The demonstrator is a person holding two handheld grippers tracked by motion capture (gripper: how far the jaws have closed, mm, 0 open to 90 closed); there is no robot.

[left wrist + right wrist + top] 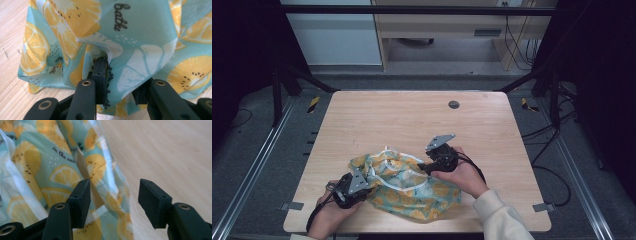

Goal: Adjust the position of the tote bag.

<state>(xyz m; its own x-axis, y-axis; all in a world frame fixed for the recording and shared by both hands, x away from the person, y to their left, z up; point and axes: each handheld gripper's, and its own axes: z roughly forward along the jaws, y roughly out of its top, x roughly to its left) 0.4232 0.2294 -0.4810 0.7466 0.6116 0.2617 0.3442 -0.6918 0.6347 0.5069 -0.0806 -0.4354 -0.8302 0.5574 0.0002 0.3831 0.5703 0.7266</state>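
Half of the hold is in place, as far as these views let you judge. Your left gripper (358, 181) has a fold of the lemon-print bag (409, 186) pinched between its jaws: in the left gripper view the cloth (140, 62) bunches tightly around the one pad that shows, so that side is gripping. Your right gripper (113, 200) is not holding yet; its jaws stand apart, with the bag's edge (100, 167) just beside the left pad and bare table (175, 150) behind the gap.

The bag lies crumpled near the front edge of the table (412, 115), between your two hands, its white drawstring (399, 165) looped loosely on top. It is neither spread flat nor folded. Judging from that, you need to take a second grip on the right side, and whatever shaping follows is all ahead.
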